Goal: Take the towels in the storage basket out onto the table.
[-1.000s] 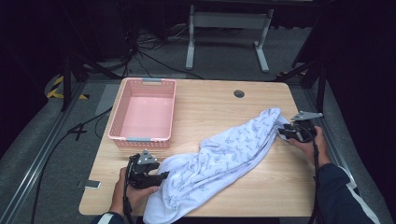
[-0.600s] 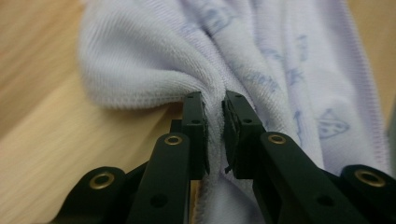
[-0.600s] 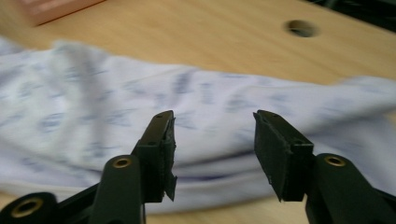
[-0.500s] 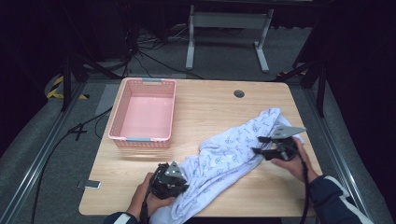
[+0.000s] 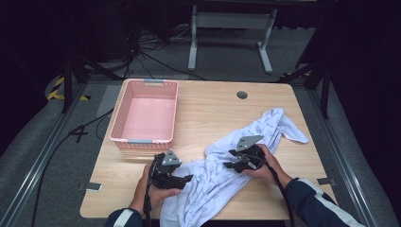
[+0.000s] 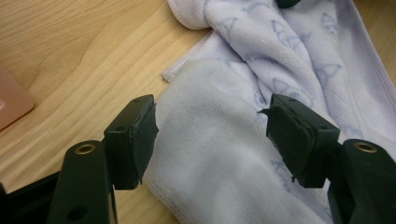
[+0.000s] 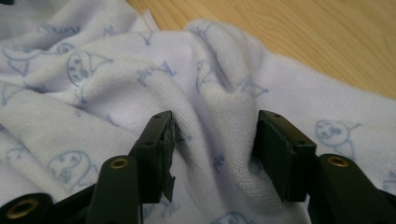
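Your wooden worktop (image 5: pixel 213 109) carries a pink plastic basket (image 5: pixel 145 116) at the left and a crumpled white printed towel (image 5: pixel 227 175) at the near right. Your left tongs (image 5: pixel 187 178) have just been opening around its fold; your right tongs (image 5: pixel 228 165) have been closing, unclenched, over a ridge.

My right gripper (image 5: pixel 231 160) has slid from the towel's (image 5: pixel 222 175) far corner toward the pink basket (image 5: pixel 144 115); both grippers' jaws have just been shifting.
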Action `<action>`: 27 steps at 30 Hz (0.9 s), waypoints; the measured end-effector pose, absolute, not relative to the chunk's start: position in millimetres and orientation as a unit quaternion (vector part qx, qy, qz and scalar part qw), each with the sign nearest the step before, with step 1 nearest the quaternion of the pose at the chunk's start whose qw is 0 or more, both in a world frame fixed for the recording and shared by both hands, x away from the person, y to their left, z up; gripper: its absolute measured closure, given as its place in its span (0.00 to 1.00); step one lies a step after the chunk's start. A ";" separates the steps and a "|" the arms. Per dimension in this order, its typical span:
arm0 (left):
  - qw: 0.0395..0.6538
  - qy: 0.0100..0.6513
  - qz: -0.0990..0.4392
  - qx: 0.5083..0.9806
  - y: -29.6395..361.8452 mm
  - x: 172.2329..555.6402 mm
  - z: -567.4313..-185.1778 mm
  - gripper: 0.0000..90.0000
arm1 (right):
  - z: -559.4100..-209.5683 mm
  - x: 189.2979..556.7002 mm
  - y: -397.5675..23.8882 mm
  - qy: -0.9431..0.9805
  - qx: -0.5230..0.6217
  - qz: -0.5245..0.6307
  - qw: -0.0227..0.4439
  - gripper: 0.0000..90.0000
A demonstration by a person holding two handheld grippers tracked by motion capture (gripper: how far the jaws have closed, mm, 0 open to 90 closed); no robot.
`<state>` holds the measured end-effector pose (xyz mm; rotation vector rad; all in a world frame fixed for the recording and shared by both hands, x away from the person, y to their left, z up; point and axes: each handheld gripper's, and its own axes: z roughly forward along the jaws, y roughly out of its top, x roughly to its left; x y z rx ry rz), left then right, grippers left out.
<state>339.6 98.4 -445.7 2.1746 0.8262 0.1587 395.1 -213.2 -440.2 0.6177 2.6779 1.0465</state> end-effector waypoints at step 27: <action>0.320 0.348 0.137 0.870 127.4 303.0 -438.2 0.88 | -397.7 363.5 -271.9 0.895 0.181 0.390 0.114 0.88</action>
